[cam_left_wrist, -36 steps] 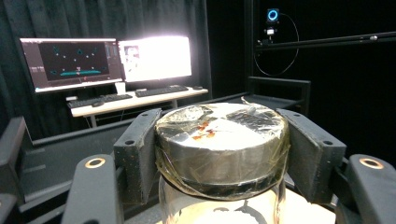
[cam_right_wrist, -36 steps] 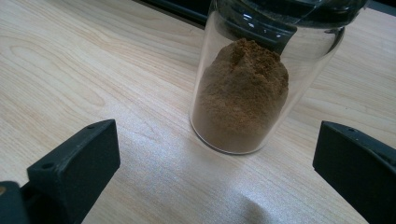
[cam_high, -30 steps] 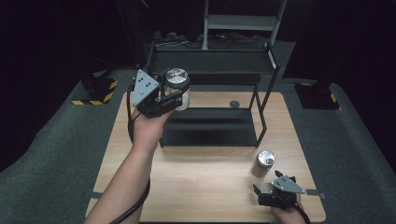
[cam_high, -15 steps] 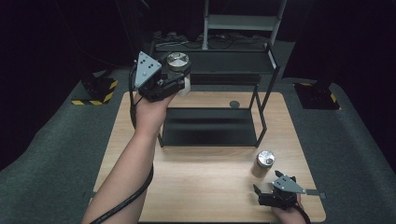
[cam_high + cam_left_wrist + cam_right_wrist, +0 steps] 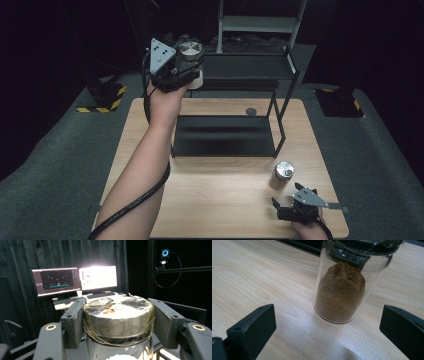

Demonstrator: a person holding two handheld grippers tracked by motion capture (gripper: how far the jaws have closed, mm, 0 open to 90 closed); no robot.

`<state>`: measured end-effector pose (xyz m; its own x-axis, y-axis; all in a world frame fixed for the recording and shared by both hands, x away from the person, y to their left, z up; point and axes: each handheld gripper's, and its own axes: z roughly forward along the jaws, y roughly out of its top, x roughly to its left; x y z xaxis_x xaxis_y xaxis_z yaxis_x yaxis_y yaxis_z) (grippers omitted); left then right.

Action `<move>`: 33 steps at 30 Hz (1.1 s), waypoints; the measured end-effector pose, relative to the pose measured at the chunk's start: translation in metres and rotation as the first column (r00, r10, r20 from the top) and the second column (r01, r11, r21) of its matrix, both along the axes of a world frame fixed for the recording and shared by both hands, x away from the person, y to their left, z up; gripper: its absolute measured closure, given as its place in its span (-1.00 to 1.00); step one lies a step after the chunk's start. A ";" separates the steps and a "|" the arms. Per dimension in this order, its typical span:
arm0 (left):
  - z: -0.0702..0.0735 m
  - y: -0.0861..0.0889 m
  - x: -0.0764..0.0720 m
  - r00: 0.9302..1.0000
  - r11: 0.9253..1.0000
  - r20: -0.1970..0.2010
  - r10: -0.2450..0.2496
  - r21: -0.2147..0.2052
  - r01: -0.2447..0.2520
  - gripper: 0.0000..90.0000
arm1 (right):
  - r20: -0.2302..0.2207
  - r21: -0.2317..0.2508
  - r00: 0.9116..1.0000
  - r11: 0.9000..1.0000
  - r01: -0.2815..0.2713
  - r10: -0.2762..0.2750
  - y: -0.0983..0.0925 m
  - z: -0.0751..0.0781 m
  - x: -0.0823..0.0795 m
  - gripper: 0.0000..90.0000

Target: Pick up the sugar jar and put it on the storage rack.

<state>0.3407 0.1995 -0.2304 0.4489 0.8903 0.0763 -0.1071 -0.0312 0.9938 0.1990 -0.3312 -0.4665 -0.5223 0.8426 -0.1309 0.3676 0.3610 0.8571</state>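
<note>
Two jars (image 5: 283,175), one brown-powdered (image 5: 340,293)

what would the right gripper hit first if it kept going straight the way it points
Most likely the glass jar of brown powder, standing on the wooden table just ahead of the open right gripper and roughly centred between its jaws. Exact depth is hard to judge.

Dark room, black curtains (image 5: 22,255), grey carpet (image 5: 55,165), two lit monitors (image 5: 75,280).
</note>
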 end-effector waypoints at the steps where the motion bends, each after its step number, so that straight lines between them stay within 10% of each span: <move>1: 0.001 -0.001 0.005 1.000 1.000 -0.004 0.004 -0.003 -0.004 -0.24 | -0.001 0.001 1.000 1.000 -0.001 0.001 0.000 0.000 0.000 -1.00; 33: 0.004 -0.014 0.048 0.995 0.995 -0.018 0.099 0.009 -0.099 -0.24 | 0.000 0.016 1.000 1.000 -0.007 0.007 -0.003 -0.001 0.000 -1.00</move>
<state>0.3890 0.1860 -0.2266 0.3598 0.9299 0.0762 -0.0846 -0.0488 0.9952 0.1991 -0.3345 -0.4672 -0.5279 0.8411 -0.1173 0.3656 0.3498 0.8625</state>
